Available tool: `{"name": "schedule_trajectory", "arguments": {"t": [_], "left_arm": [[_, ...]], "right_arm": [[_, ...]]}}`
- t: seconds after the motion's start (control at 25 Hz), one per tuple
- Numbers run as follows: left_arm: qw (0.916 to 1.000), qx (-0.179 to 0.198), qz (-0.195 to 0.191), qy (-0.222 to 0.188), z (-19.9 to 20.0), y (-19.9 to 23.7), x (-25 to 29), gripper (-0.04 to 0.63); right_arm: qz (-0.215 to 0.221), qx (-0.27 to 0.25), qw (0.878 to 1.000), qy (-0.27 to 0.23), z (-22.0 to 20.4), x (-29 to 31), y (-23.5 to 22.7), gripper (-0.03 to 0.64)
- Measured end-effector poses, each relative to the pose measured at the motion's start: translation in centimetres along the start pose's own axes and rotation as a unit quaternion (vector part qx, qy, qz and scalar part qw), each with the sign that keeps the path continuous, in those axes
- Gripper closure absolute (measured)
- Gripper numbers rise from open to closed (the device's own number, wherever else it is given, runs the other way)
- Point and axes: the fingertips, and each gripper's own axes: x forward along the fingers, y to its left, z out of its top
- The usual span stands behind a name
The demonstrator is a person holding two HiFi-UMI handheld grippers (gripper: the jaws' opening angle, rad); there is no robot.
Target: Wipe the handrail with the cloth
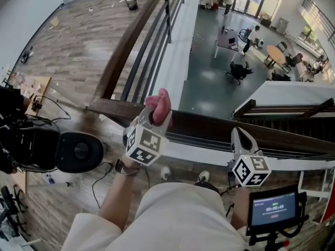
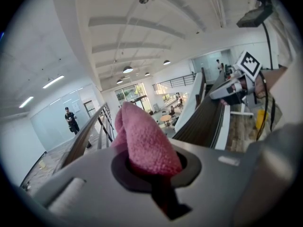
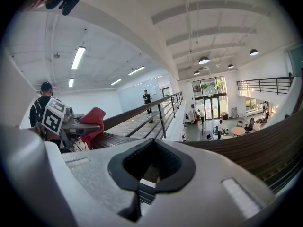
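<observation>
A pink cloth [image 1: 159, 105] sticks up out of my left gripper [image 1: 158, 120], which is shut on it right at the near edge of the dark wooden handrail [image 1: 209, 125]. In the left gripper view the cloth [image 2: 142, 138] bulges from the closed jaws, with the handrail [image 2: 201, 117] running away to the right. My right gripper [image 1: 238, 136] is shut with nothing in it and points at the same rail further right. The right gripper view shows the rail [image 3: 265, 148] ahead, and the left gripper with the cloth [image 3: 91, 118] off to the left.
A second handrail [image 1: 133, 33] branches away from the corner at my left, over dark bars. Beyond the rail is a drop to a lower floor [image 1: 209, 77] with tables and people. A black stool [image 1: 78, 150] and cables lie at my left. A small screen [image 1: 275, 209] stands at my right.
</observation>
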Motion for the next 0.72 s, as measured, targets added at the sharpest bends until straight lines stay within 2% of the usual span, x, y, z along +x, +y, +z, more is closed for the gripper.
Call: {"name": "schedule_trajectory", "arguments": {"t": [0.44,0.72], "left_arm": [[0.9999,-0.011,0.004,-0.001,-0.8,1.5,-0.7,0.563],[0.9998,-0.014,-0.008,-0.009,-0.8,1.8,-1.0,0.561]], "right_arm": [[-0.001,-0.001,1.000,0.000,0.1,0.1,0.0,0.614],[-0.002,0.000,1.000,0.000,0.2,0.1,-0.1,0.614]]}}
